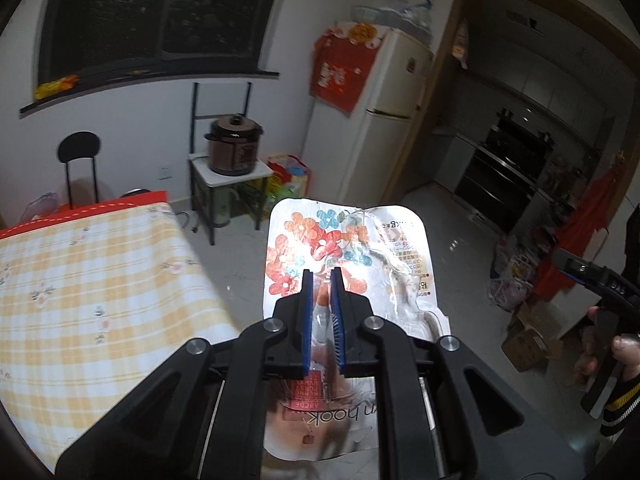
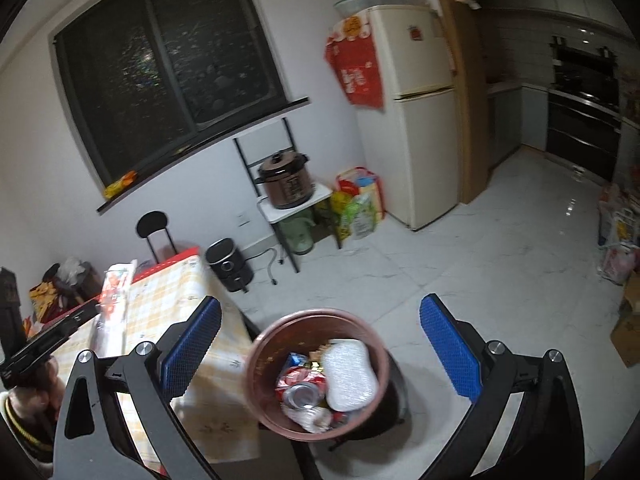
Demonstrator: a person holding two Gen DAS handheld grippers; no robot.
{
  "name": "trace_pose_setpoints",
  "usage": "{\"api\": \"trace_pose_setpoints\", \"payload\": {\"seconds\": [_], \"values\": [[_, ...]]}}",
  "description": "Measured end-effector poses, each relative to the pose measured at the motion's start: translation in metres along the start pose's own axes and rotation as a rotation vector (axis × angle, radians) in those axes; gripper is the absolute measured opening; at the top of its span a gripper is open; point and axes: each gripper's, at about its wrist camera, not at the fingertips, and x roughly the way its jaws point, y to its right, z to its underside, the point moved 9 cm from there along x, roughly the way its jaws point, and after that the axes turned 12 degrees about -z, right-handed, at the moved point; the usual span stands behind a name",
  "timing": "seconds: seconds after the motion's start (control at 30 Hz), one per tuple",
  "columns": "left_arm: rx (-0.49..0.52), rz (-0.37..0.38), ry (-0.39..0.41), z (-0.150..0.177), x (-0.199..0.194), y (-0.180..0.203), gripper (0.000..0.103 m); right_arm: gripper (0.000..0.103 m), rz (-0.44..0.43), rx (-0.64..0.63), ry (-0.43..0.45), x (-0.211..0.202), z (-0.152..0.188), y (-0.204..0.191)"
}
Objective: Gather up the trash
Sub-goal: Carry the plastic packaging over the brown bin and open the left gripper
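Observation:
My left gripper (image 1: 322, 276) is shut on a flat plastic package (image 1: 352, 252) printed with red and blue flowers, held in the air past the table's corner. In the right wrist view the same package (image 2: 114, 300) shows at the left over the table, held by the other gripper. My right gripper (image 2: 320, 328) is open and empty, its blue pads (image 2: 192, 344) wide apart above a round brown trash bin (image 2: 256, 364). The bin holds a crushed can (image 2: 302, 394), wrappers and a white pad (image 2: 350, 376).
A table with a yellow checked cloth (image 1: 80, 280) stands at the left, also in the right wrist view (image 2: 176, 292). A black chair (image 2: 154, 232), a black air fryer (image 2: 229, 265), a shelf with a brown cooker (image 2: 288, 184), bags and a cream fridge (image 2: 416, 120) line the wall. Cardboard boxes (image 1: 528, 328) lie on the right.

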Motion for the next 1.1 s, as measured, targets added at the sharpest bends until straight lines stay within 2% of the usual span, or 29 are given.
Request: {"api": "trace_pose_setpoints", "payload": {"seconds": [0.23, 0.57, 0.6, 0.7, 0.9, 0.97, 1.1], "values": [[0.064, 0.069, -0.078, 0.006, 0.055, 0.061, 0.012, 0.098, 0.074, 0.052, -0.004, -0.028, 0.016, 0.043], [0.123, 0.118, -0.146, 0.017, 0.103, 0.103, 0.013, 0.098, 0.131, 0.104, -0.018, -0.043, 0.039, 0.068], [0.122, 0.133, -0.151, 0.016, 0.105, 0.106, 0.019, 0.098, 0.133, 0.106, -0.018, -0.044, 0.039, 0.069], [0.116, 0.18, -0.14, 0.01, 0.11, 0.115, 0.052, 0.098, 0.14, 0.113, -0.016, -0.046, 0.041, 0.073], [0.102, 0.174, -0.081, -0.011, 0.098, 0.108, 0.055, 0.098, 0.12, 0.097, -0.02, -0.043, 0.04, 0.061], [0.083, 0.163, -0.061, -0.017, 0.086, 0.096, 0.058, 0.098, 0.108, 0.086, -0.026, -0.04, 0.039, 0.054], [0.077, 0.139, -0.028, -0.027, 0.063, 0.071, 0.059, 0.098, 0.095, 0.035, -0.038, -0.034, 0.031, 0.035]]}}
